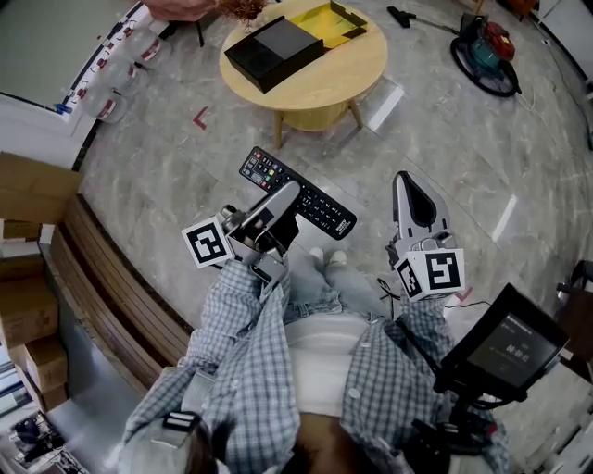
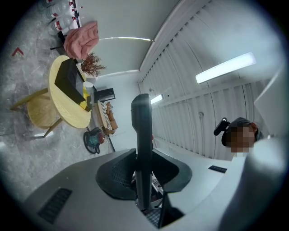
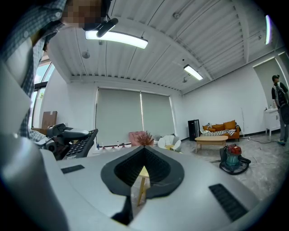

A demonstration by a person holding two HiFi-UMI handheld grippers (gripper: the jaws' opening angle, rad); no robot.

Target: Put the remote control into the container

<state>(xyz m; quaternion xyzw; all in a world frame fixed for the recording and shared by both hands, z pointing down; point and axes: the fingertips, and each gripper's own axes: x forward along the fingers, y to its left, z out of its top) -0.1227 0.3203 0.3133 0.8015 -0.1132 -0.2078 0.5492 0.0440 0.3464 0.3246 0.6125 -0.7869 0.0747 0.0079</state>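
Grips the remote control in the air on the near side of the round table, well apart from its edge, clamped near mid-length between the narrowed jaws of the left gripper. Lies roughly flat, keys up, long axis slanting: coloured-button end toward the table and its left side, plain end away from the table and rightward. Shows edge-on in the left gripper view, rising straight up between the pads. Carries the right gripper just right of the remote's plain end, jaws pressed together on nothing, tip aimed toward the table. Only marble floor between remote and table. On the table, toward its left: black container, top showing flat dark grey; contents impossible to tell. Just behind it, at the table's far edge, an open yellow box. Right of the table, on the floor, a vacuum cleaner.
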